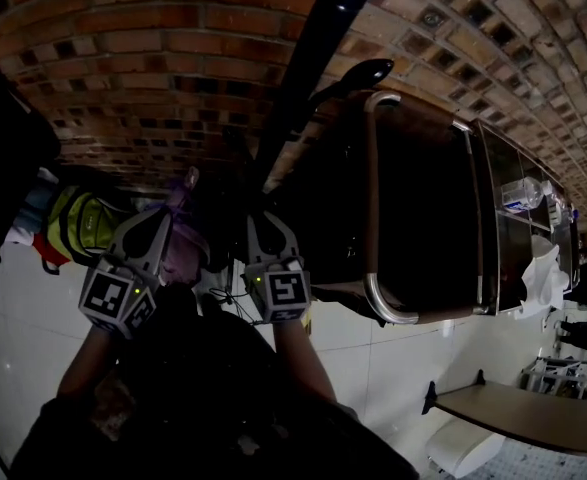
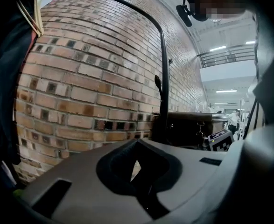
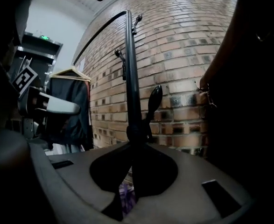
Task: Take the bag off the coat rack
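The black coat rack pole [image 1: 313, 58] runs down the brick wall, with a curved hook [image 1: 363, 73] near its top. A large dark brown bag [image 1: 423, 208] with a bent metal bar along its edge [image 1: 373, 218] hangs right of the pole. My right gripper [image 1: 263, 223] sits at the foot of the pole, left of the bag, jaws closed; the pole [image 3: 132, 78] rises straight ahead of it and the bag [image 3: 249, 101] fills the right side. My left gripper [image 1: 163, 223] is further left, its jaws together with only a small gap [image 2: 137, 164]. The bag [image 2: 188, 125] lies beyond it.
A green and yellow backpack [image 1: 73, 223] lies left of the grippers. A dark coat on a hanger [image 3: 69, 106] hangs at the left. Something purple [image 1: 183, 253] shows between the grippers. A wooden bench top [image 1: 523, 408] and shelves [image 1: 533, 208] stand at the right, over white floor tiles [image 1: 33, 348].
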Tool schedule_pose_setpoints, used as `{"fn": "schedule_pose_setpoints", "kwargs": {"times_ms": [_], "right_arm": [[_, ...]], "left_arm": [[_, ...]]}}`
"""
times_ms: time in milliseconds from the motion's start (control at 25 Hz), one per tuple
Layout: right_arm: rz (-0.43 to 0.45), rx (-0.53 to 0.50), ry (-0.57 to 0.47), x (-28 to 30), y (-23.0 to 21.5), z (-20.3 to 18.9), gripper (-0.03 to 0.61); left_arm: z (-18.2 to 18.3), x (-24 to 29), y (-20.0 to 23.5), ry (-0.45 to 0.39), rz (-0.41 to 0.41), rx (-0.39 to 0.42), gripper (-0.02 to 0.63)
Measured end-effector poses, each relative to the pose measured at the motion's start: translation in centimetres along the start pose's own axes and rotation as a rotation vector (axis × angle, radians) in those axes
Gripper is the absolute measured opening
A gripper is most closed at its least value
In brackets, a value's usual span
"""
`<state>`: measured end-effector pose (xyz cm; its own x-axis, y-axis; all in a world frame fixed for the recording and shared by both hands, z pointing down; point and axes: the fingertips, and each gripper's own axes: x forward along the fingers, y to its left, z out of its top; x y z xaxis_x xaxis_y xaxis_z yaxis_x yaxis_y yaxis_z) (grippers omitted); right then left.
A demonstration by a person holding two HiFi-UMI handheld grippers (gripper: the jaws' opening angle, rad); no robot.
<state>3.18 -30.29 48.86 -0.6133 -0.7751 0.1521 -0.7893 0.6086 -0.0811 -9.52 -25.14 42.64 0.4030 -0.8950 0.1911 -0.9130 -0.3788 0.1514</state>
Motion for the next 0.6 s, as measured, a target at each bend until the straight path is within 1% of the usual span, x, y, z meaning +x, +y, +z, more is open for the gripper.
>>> {"fn": "schedule_pose_setpoints", "kwargs": {"times_ms": [160, 320, 480, 600], "right_arm": [[0.038, 0.083, -0.051, -0.7, 0.5, 1.7, 0.041], [0.054, 0.167, -0.052, -0.9, 0.6, 2.6, 0.041], [0.081, 0.266, -0.074, -0.7, 0.5, 3.6, 0.041], [0.099, 0.364, -0.098, -0.6, 0.2, 4.4, 0.041]], "left_arm": [[0.5, 0.8, 0.5, -0.001, -0.029, 0.012, 0.028], [0.2, 1.1, 1.1, 0.026, -0.043, 0.0, 0.028], [0.3, 1.5, 1.7, 0.032, -0.051, -0.014, 0.028], [0.2, 1.9, 2.4, 0.037, -0.059, -0.012, 0.028]]}}
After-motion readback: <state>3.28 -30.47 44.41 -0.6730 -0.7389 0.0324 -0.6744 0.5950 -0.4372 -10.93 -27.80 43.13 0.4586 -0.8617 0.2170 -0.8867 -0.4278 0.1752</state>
